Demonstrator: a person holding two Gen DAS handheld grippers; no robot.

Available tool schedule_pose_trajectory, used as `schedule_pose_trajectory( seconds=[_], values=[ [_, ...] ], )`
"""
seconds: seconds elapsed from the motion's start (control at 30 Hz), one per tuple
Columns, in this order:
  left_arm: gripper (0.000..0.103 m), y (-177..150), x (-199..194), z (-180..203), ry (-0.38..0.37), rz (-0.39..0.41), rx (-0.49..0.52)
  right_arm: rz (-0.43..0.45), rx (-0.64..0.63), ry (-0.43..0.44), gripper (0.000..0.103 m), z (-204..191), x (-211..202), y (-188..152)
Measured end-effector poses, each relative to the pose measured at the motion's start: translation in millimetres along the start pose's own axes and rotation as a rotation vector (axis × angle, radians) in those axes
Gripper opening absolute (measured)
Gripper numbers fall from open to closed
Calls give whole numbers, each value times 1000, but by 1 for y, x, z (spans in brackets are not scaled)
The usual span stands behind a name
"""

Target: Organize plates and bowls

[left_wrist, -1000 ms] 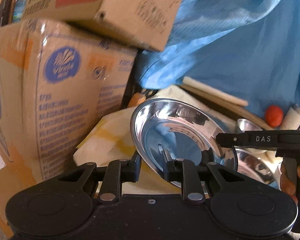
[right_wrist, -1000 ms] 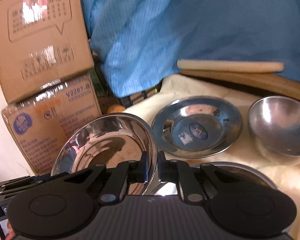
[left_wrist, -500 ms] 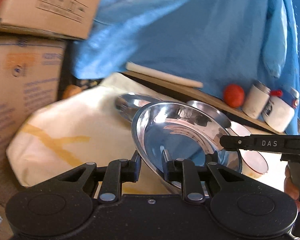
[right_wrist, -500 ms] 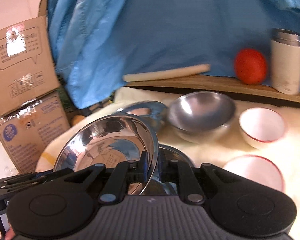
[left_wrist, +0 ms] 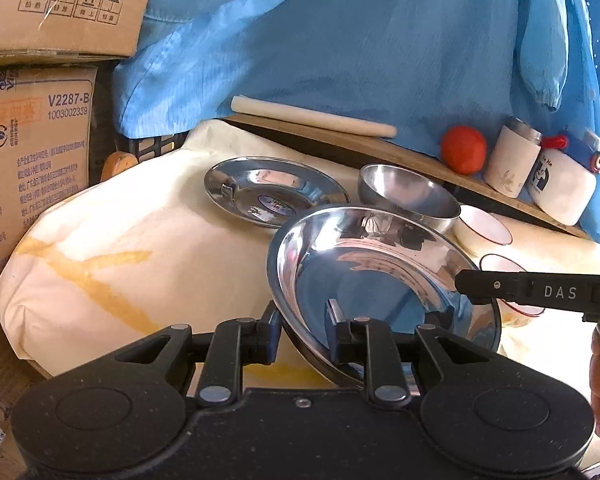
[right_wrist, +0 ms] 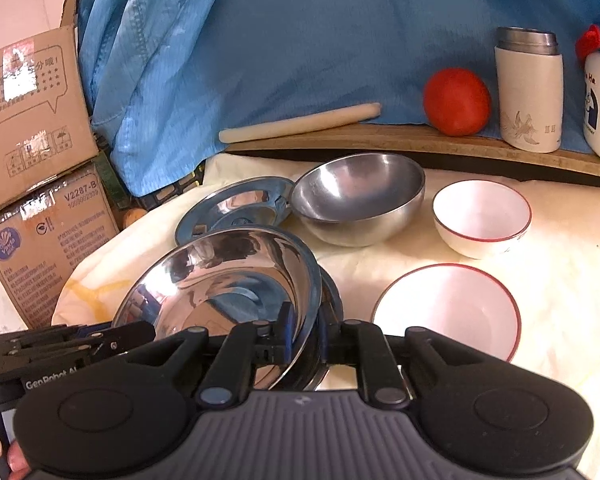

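A shiny steel plate (left_wrist: pixel 380 276) hangs tilted over the cream cloth (left_wrist: pixel 140 240). My left gripper (left_wrist: pixel 302 332) pinches its left rim, jaws starting to open. My right gripper (right_wrist: pixel 304 336) has the opposite rim between its pads; its jaws are opening and stand a little apart from the rim. That side of the plate (right_wrist: pixel 228 280) sits low over a second steel plate (right_wrist: pixel 334 300). Farther back lie a third steel plate (left_wrist: pixel 276 192) and a steel bowl (left_wrist: pixel 408 196). Two white red-rimmed bowls (right_wrist: pixel 480 216) (right_wrist: pixel 448 312) stand to the right.
Stacked cardboard boxes (left_wrist: pixel 32 168) wall off the left. Blue fabric (left_wrist: pixel 340 60) hangs behind. A wooden ledge (right_wrist: pixel 380 140) at the back carries a pale rolling pin (left_wrist: pixel 312 120), a red tomato (left_wrist: pixel 462 150), a white flask (left_wrist: pixel 510 160) and a white bottle (left_wrist: pixel 564 188).
Both grippers carried the steel plate rightward, away from the boxes and over the cloth, and lowered it onto the second plate. The right jaws have widened slightly around the rim.
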State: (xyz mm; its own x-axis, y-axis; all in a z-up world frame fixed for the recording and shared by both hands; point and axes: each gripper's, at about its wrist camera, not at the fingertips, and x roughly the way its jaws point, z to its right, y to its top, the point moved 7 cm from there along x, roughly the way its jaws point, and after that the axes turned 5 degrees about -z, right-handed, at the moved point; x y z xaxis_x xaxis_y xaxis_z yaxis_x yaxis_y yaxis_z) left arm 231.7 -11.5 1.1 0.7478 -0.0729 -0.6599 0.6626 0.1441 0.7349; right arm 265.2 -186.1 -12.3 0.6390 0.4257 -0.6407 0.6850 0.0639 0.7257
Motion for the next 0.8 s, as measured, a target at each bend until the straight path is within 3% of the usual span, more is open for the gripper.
schedule_pose_trajectory(
  seconds=[0.23,0.43,0.8],
  values=[
    [28,-2,3,4,24,3,54,2,-29,-25,16,-2,2,0],
    [31,-6,8,8,48,-3,97,23,-103,-96,17,-9,3,-1],
    [32,-8,13,6,29,-19,89,35,-155,-140,27,-10,4,-3]
  ],
)
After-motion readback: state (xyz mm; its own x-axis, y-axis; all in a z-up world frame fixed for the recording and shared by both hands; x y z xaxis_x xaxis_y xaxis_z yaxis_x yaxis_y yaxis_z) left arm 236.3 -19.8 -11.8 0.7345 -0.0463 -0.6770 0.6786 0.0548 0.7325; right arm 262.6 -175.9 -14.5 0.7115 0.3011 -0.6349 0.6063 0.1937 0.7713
